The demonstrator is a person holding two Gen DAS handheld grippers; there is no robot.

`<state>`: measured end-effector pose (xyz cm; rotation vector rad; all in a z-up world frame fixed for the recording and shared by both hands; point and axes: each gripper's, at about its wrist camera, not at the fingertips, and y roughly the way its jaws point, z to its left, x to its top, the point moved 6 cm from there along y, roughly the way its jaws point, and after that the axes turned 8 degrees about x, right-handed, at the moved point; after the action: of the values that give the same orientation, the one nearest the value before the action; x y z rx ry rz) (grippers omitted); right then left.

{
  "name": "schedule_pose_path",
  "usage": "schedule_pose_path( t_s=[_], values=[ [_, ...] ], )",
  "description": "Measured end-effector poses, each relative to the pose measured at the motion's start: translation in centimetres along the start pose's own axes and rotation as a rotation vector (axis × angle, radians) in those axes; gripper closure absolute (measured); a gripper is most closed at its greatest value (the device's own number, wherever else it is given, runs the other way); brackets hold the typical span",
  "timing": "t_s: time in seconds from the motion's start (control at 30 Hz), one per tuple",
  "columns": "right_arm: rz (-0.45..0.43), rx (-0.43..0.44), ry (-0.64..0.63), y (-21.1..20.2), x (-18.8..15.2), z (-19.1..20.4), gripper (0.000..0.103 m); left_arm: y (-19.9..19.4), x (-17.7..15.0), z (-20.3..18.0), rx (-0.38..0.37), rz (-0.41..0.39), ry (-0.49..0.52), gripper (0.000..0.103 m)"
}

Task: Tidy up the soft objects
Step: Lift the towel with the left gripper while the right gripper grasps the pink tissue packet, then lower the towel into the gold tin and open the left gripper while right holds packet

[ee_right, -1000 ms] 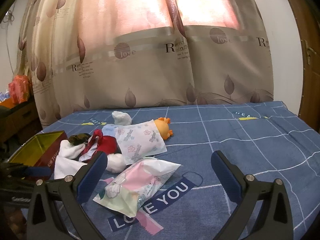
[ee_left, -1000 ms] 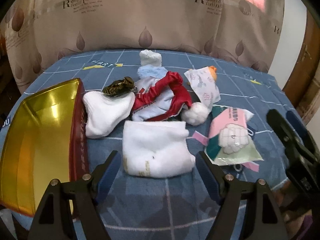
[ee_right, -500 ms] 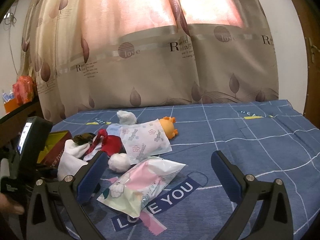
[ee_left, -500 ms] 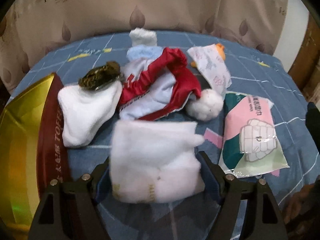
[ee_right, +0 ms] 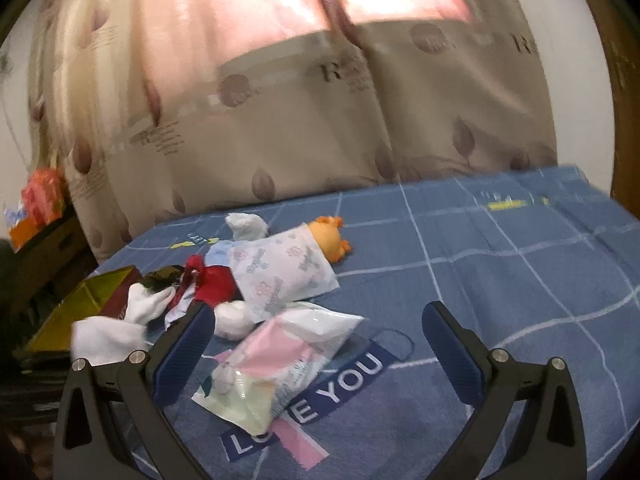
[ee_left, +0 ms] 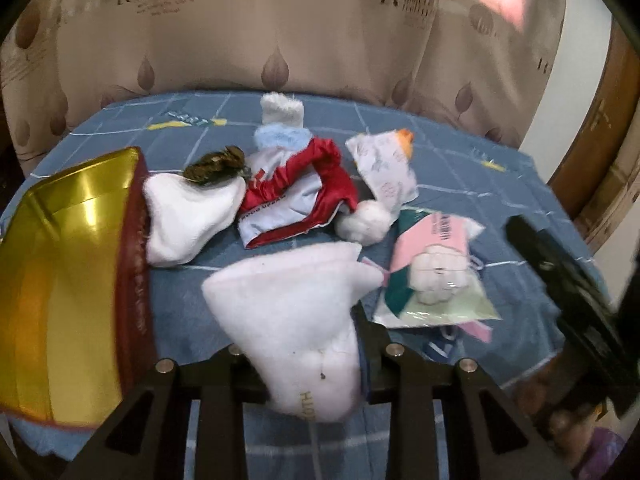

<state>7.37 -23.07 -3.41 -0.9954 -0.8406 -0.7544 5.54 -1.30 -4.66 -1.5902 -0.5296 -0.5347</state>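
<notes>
Since the earlier frame the white folded towel has been pinched and its near end gathered up from the blue bedspread, where it lay flat before. The left gripper is closing, and its jaws are pressed on the towel's bunched lower end (the far edge fans out above the cloth). Just left of the towel the gold-lined tin stands open, its dark red wall towards the pile. Behind the towel a white sock is seen, with a dark crumpled wrapper touching its top, and beside it a red and white Santa hat. To the right lies a pink and green packet.

In the right wrist view the right gripper is held with its jaws spread wide and nothing between them, above the same packet. Farther back a floral-printed pouch partly covers an orange plush toy.
</notes>
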Motion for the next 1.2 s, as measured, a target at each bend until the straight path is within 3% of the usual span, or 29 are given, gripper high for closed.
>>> schedule_pose_path(
  t_s=[0.23, 0.33, 0.47, 0.57, 0.67, 0.73, 0.77, 0.9, 1.13, 1.2],
  values=[
    [0.084, -0.069, -0.016, -0.7, -1.0, -1.0, 0.0, -3.5, -0.9, 2.5, -0.036, -0.003, -0.093, 0.073],
    [0.164, -0.072, -0.026, -0.3, -2.1, -0.5, 0.0, -4.3, -1.4, 3.9, -0.027, 0.003, -0.12, 0.073],
    [0.296, -0.002, 0.018, 1.2, -2.5, 1.5, 0.0, -5.4, -1.1, 5.4, -0.002, -0.02, -0.134, 0.073],
    [0.377, -0.015, 0.055, 2.4, -2.2, 2.6, 0.0, -6.1, -0.7, 6.6, 0.009, -0.05, -0.15, 0.072],
    [0.429, -0.021, 0.112, 3.7, -2.1, 2.9, 0.012, -6.7, -0.3, 7.7, 0.028, -0.081, -0.161, 0.072],
    [0.502, -0.061, 0.146, 5.1, -2.5, 2.6, 0.036, -6.9, -0.2, 8.3, 0.024, -0.09, -0.173, 0.071],
    [0.534, -0.059, 0.181, 5.7, -2.8, 2.3, 0.042, -6.9, -0.2, 8.5, 0.027, -0.094, -0.177, 0.071],
    [0.583, -0.066, 0.274, 7.0, -3.5, 1.5, 0.037, -6.7, -0.2, 9.2, 0.023, -0.092, -0.185, 0.071],
    [0.582, 0.057, 0.294, 6.9, -3.3, 1.9, 0.059, -6.3, -0.5, 9.7, 0.025, -0.075, -0.196, 0.071],
    [0.562, 0.111, 0.294, 6.1, -3.0, 2.1, 0.06, -6.4, -0.4, 10.0, 0.028, -0.08, -0.209, 0.071]
  ],
)
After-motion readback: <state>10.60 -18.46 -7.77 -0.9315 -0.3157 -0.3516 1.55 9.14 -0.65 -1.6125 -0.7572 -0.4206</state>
